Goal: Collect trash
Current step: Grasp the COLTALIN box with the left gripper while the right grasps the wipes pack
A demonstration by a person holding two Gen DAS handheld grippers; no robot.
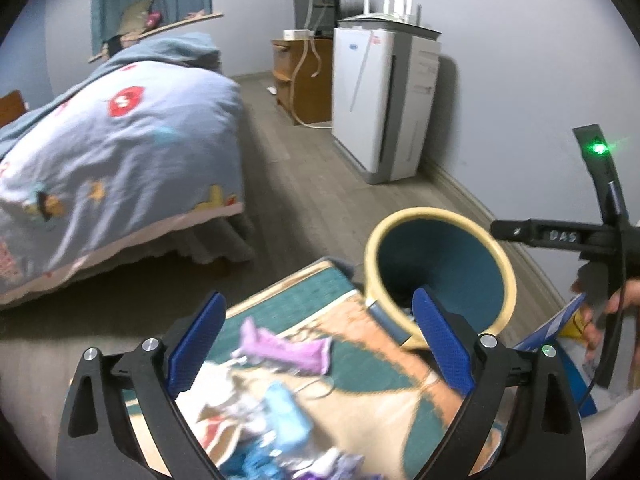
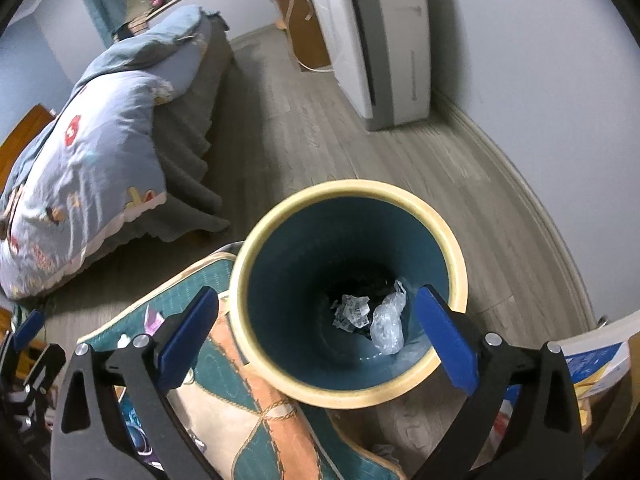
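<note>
A blue trash bin with a cream rim stands on the floor beside a patterned cushion; it also shows in the left wrist view. Inside lie crumpled paper and a clear plastic wrapper. My right gripper is open and empty right above the bin's mouth. My left gripper is open and empty above the cushion, where a purple wrapper and a blurred pile of blue and white wrappers lie.
A bed with a blue quilt fills the left. A white air purifier and a wooden cabinet stand by the far wall. Bare wood floor lies between. A blue and white box sits at right.
</note>
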